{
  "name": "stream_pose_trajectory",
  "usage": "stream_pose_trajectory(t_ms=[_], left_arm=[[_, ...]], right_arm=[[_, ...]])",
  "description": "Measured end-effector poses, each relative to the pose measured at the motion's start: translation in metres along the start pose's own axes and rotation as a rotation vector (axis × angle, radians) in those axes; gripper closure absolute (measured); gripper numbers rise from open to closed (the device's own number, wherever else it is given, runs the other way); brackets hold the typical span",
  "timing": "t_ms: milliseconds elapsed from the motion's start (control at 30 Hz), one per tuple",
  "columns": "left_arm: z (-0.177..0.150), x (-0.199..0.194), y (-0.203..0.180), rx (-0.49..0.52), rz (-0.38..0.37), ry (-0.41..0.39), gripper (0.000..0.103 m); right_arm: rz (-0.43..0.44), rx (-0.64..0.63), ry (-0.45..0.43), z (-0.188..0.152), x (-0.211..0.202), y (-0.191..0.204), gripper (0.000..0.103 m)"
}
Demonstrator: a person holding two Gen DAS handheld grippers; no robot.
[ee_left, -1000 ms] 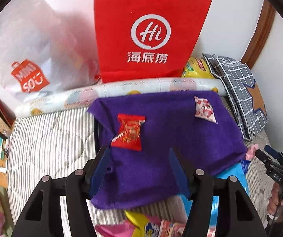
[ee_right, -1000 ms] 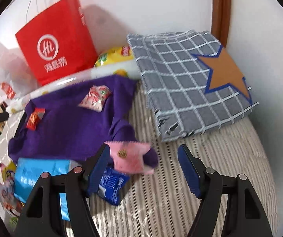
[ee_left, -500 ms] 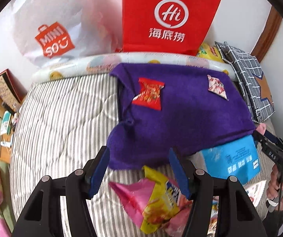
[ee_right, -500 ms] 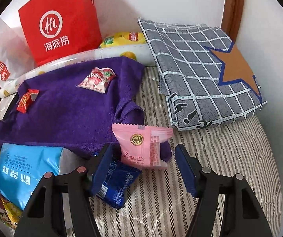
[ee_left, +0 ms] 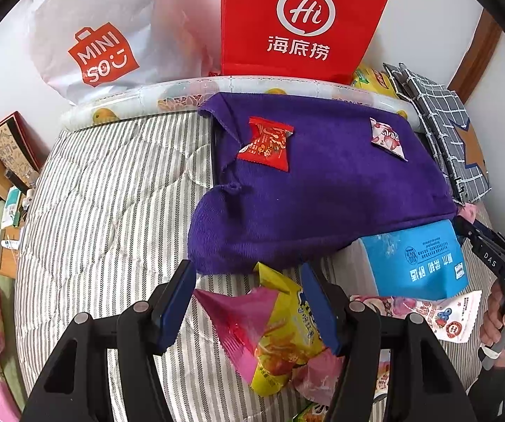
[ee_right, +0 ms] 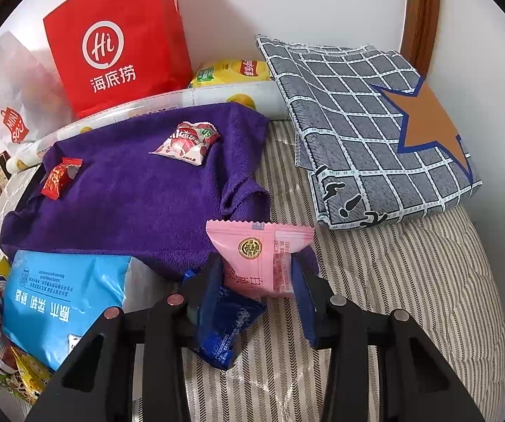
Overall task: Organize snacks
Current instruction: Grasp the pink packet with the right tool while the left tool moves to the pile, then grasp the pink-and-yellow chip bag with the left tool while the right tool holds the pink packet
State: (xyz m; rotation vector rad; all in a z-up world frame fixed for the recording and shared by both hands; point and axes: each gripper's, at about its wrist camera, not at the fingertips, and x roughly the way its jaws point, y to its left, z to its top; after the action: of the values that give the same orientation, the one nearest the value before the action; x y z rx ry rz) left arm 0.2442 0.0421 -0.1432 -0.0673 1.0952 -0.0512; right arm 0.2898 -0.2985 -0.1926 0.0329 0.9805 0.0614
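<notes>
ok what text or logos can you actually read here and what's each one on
"Hi" and "海底捞": red paper bag
"MINISO": white plastic bag
"DAS": right gripper, seen from the left wrist
Blue pack, pink snack packet, yellow chip bag: print upside down or too small to read

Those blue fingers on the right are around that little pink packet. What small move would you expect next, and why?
Probably finish the squeeze, then lift. The right gripper is closing with the small pink snack packet between its fingers, and the packet lies at the edge of the purple towel, where a red packet and a strawberry-print packet already lie.
</notes>
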Motion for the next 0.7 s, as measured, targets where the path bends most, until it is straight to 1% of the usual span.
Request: stream_pose_trajectory(t_ms=[333, 433, 700], left_arm=[[-0.009, -0.009, 0.007, -0.016, -0.003, -0.011, 0.043], [-0.014, -0.015, 0.011, -0.029, -0.001, -0.018, 0.043], [-0.034, -0.027, 0.029, -0.077, -0.020, -0.028, 0.043]], right_arm=[[-0.003, -0.001, -0.020, 0.000, -0.012, 0.003, 0.063], [0.002, 0.010, -0.038, 0.000, -0.024, 0.002, 0.064], [-0.001, 0.017, -0.102, -0.005, -0.075, 0.001, 0.064]])
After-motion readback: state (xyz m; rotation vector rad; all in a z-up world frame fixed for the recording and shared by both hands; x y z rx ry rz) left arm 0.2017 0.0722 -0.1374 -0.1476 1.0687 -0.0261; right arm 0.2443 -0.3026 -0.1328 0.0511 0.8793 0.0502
